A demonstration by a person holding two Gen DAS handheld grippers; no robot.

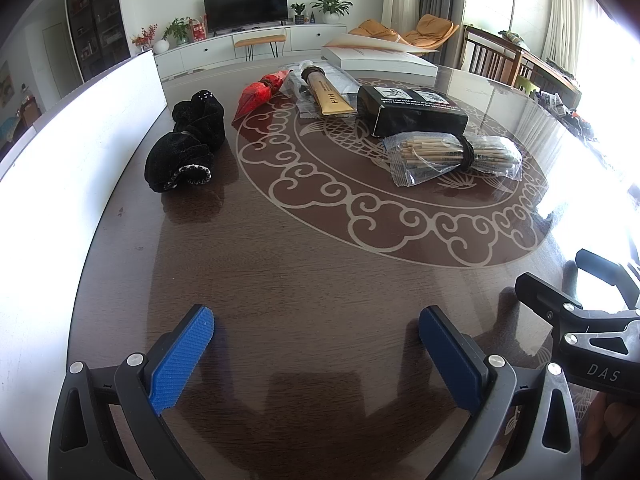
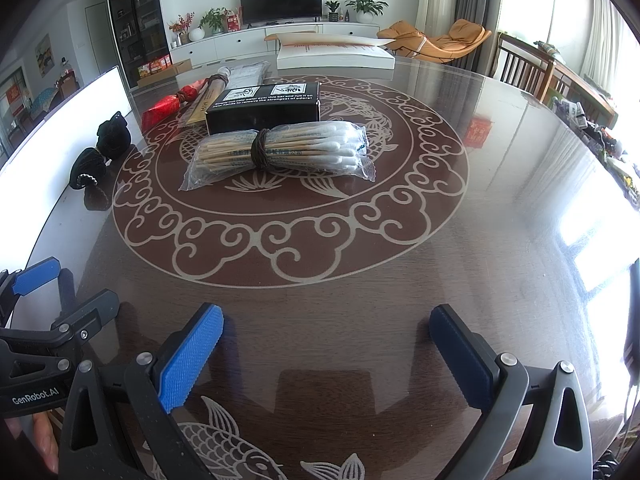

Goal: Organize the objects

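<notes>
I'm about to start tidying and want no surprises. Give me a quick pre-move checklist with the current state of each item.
1. Left gripper open and empty: ok.
2. Right gripper open and empty: ok.
3. Swab pack in clear view, nothing on top: ok.
4. Swab pack clear of the black box: not ok, it lies right against the box's front.
5. Bare table between fingers and swab pack: ok.
6. Gold tube free to lift: cannot tell, it lies among wrappers next to the red pouch.

left gripper [image 1: 316,360] jaws wide apart, empty, above table [image 1: 320,280]; swab packet [image 1: 452,156] ahead.
</notes>
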